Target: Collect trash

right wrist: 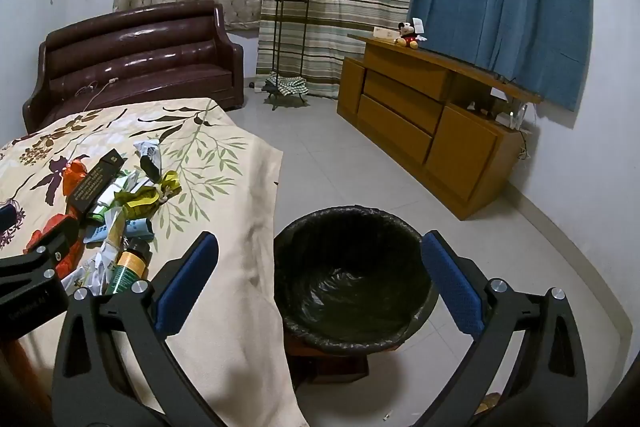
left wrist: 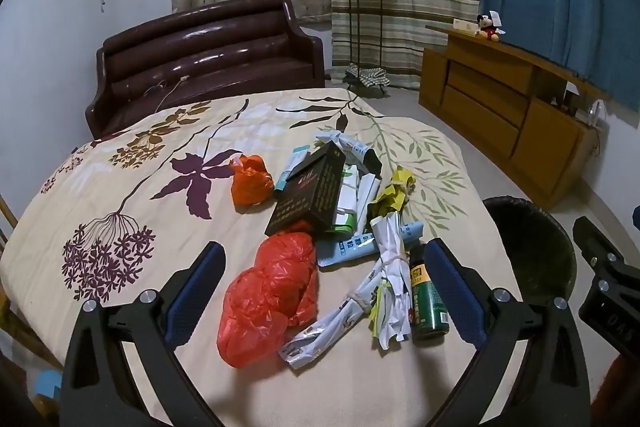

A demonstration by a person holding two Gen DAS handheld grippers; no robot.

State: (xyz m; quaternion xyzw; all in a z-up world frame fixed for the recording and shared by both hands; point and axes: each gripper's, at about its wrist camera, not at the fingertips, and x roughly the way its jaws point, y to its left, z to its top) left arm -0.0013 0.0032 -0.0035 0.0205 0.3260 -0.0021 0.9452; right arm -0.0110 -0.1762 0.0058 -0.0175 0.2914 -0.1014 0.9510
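Observation:
A pile of trash lies on the flowered cloth: a red plastic bag, an orange bag, a dark box, a green bottle, tied paper wrappers and a yellow wrapper. My left gripper hangs open above the near part of the pile, the red bag and wrappers lying between its blue pads. My right gripper is open over the black-lined waste bin on the floor, holding nothing. The bin stands right of the table.
A brown sofa stands behind the table. A wooden cabinet lines the right wall, with a soft toy on top. A plant stand is by the curtains. Tiled floor lies between table and cabinet.

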